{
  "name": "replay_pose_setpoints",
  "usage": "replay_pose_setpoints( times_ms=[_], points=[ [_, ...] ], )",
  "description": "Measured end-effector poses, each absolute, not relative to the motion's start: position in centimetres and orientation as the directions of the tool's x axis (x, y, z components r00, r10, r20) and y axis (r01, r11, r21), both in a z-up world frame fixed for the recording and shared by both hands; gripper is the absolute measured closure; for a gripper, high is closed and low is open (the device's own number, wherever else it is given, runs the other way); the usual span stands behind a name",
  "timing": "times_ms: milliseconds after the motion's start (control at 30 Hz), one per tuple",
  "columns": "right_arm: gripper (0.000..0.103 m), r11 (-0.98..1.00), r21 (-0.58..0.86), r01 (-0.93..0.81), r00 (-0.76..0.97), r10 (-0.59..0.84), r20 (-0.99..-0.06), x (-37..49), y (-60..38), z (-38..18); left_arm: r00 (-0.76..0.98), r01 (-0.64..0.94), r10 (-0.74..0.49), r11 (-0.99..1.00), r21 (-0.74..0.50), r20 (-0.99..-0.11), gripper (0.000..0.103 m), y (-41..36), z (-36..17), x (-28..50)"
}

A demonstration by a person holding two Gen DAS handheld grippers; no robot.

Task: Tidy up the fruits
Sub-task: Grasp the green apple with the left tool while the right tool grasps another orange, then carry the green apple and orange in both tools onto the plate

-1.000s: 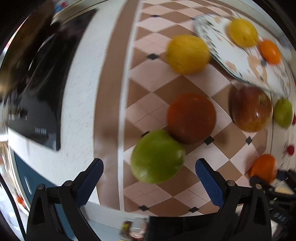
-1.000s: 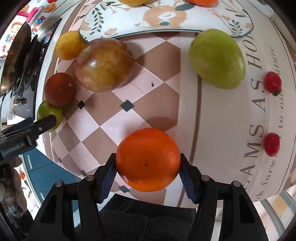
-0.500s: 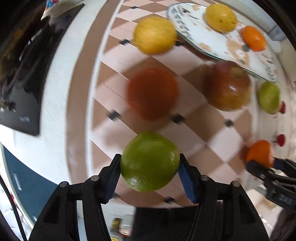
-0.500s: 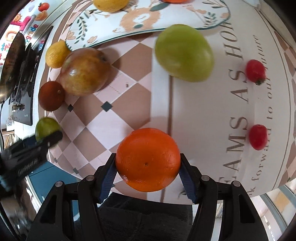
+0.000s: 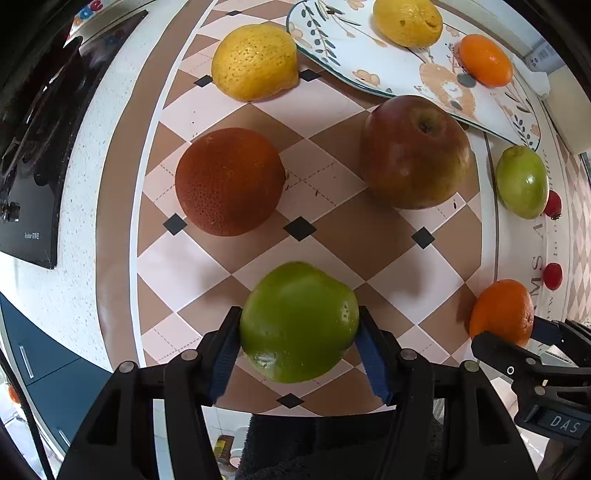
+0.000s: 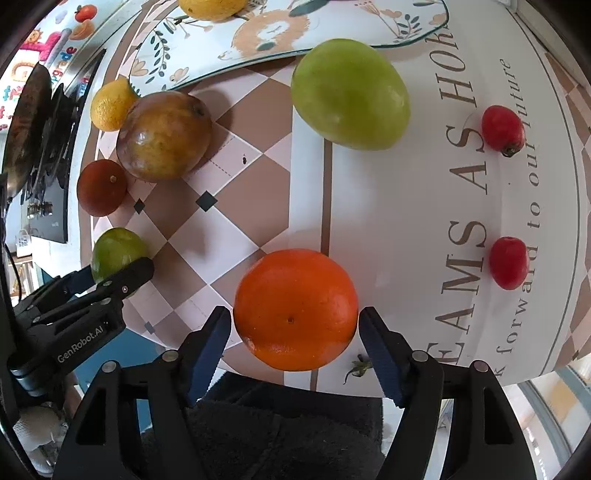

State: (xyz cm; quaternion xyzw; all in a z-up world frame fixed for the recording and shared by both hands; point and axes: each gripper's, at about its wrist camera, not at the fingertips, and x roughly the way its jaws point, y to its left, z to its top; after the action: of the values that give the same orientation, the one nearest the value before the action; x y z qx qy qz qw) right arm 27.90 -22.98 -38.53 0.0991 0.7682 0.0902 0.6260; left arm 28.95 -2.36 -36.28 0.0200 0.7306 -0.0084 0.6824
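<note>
Left gripper (image 5: 299, 343) now clamped on the green lime (image 5: 298, 322); one second ago its jaws stood wide apart with the lime lying between them on the checked tablecloth (image 5: 321, 243), and half a second ago they had closed on it. Both blue pads press the lime's sides. Whether it is lifted clear of the cloth cannot be told for certain, though the shadow on the cloth behind it suggests it is raised. Right gripper (image 6: 295, 325) holds the orange (image 6: 295, 309) as it did a second ago; the pads look to sit at the skin, with a thin gap possible on the left pad. Both hands are therefore loaded, one fruit each. Remaining on the cloth: dark orange (image 5: 229, 181), apple (image 5: 415, 151), lemon (image 5: 255, 61), green mango (image 6: 349, 94) and two small red fruits (image 6: 502, 127). The patterned plate (image 5: 369, 55) already carries a second lemon (image 5: 406, 20) and a small orange (image 5: 484, 60). Judgement: pick-up stage finished; next is carrying both fruits to the plate, which has bare space near its front rim.
</note>
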Motion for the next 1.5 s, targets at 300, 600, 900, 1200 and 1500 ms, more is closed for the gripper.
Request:
replay_pose_setpoints(
  times_ms=[300,600,900,1200,1500],
  points=[
    [0.038,0.965,0.264,0.003,-0.111,0.263,-0.958,28.0,-21.0,-36.9,-0.033,0.027,-0.054,0.998,-0.055,-0.998,0.046,-2.9,-32.8,30.3],
    [0.038,0.940,0.339,0.045,0.088,0.334,-0.938,34.2,-23.9,-29.8,0.109,0.038,-0.195,0.981,-0.192,-0.975,0.046,-3.4,-23.7,37.7],
    [0.037,0.975,0.208,0.072,0.081,0.203,-0.976,42.7,-25.8,-34.3,0.007,-0.015,-0.105,0.994,-0.105,-0.994,0.046,-3.2,-30.6,46.0],
    [0.037,0.983,0.179,0.049,0.036,0.177,-0.984,44.6,-25.9,-37.1,-0.153,-0.119,-0.201,0.976,-0.184,-0.968,0.046,-3.3,-36.3,47.5],
    [0.037,0.971,0.236,0.032,0.000,0.236,-0.972,44.3,-24.7,-38.0,-0.211,-0.209,-0.351,0.928,-0.308,-0.912,0.046,-4.9,-38.0,46.9]
  ],
)
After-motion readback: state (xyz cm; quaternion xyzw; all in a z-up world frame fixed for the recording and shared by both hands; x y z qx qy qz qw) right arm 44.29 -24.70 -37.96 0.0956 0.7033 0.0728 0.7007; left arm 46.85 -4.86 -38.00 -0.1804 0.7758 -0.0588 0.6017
